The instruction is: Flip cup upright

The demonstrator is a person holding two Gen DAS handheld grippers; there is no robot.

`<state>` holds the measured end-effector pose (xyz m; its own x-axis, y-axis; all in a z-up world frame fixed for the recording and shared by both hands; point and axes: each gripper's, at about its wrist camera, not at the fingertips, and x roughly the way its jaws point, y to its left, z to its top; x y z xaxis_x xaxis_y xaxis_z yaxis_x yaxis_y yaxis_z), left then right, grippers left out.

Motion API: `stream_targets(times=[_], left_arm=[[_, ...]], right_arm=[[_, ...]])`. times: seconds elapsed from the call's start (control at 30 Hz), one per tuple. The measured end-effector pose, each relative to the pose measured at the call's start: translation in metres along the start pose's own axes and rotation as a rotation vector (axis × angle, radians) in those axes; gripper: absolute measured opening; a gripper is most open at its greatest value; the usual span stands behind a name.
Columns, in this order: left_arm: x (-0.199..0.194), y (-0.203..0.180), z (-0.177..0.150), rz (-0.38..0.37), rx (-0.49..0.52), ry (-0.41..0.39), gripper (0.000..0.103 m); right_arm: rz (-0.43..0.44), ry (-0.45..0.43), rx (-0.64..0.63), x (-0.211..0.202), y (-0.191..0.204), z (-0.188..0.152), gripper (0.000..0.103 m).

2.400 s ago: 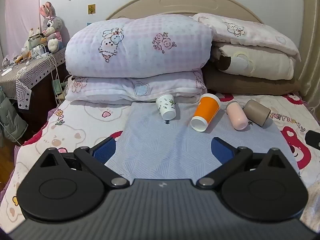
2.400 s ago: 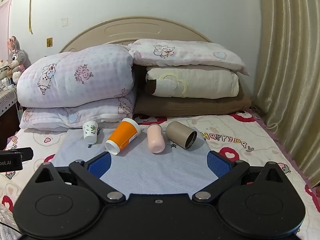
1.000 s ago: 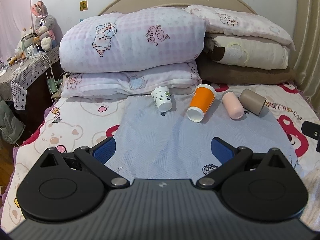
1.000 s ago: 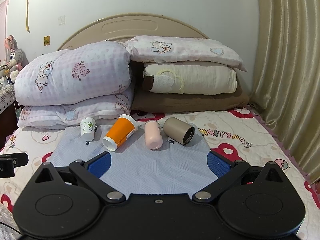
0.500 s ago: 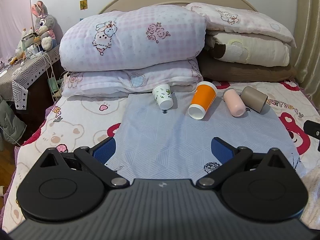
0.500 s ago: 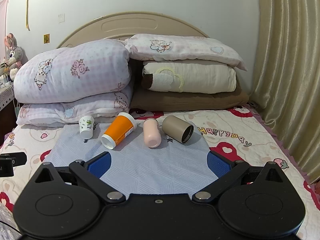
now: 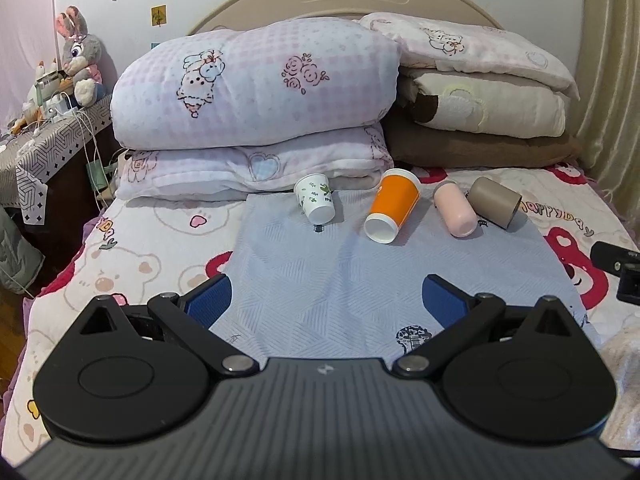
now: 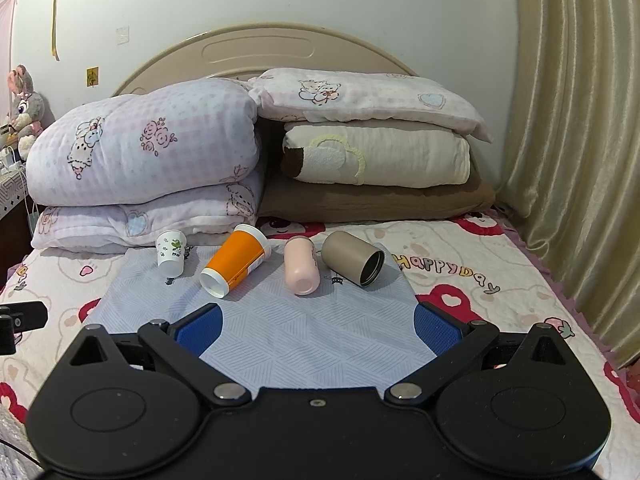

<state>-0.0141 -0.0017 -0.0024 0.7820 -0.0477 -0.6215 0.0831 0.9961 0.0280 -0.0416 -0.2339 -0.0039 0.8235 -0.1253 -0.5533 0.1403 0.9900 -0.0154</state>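
Several cups lie in a row on a light blue mat (image 7: 340, 280) on the bed. A small white cup with green leaves (image 7: 315, 203) (image 8: 171, 254) stands upside down at the left. An orange cup (image 7: 392, 207) (image 8: 236, 259), a pink cup (image 7: 455, 209) (image 8: 301, 265) and a tan cup (image 7: 494, 201) (image 8: 353, 258) lie on their sides. My left gripper (image 7: 328, 298) is open and empty, well short of the cups. My right gripper (image 8: 318, 324) is open and empty, also short of them.
Stacked pillows and folded quilts (image 7: 256, 92) (image 8: 376, 152) sit right behind the cups against the headboard. A cluttered side table (image 7: 44, 136) with a plush rabbit stands at the left. A curtain (image 8: 576, 120) hangs at the right. The cartoon-print bedsheet (image 8: 460, 272) surrounds the mat.
Both grippers have shifted slightly, so the cups sit a little differently in view. The cups have not moved. Both grippers stay open.
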Motion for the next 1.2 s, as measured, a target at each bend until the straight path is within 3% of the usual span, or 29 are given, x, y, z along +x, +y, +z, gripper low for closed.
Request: stream_targets(times=[0.43, 0.53, 0.73, 1.0, 1.2], left_arm=[[0.004, -0.001, 0.004, 0.005, 0.022, 0.024, 0.103], [-0.002, -0.002, 0.014, -0.040, 0.025, 0.004, 0.103], [0.008, -0.006, 0.050, -0.146, 0.060, 0.023, 0.103], [0.088, -0.004, 0.097, -0.203, 0.017, 0.081, 0.103], [0.163, -0.011, 0.122, -0.115, 0.043, 0.091, 0.103]], right_arm=[[0.009, 0.031, -0.015, 0.004, 0.000, -0.005, 0.103], [0.032, 0.046, -0.007, 0.005, 0.001, -0.002, 0.103], [0.155, 0.055, 0.054, 0.007, -0.012, 0.017, 0.103], [0.412, 0.081, -0.003, 0.053, -0.007, 0.050, 0.103], [0.542, 0.256, -0.030, 0.138, 0.014, 0.069, 0.098]])
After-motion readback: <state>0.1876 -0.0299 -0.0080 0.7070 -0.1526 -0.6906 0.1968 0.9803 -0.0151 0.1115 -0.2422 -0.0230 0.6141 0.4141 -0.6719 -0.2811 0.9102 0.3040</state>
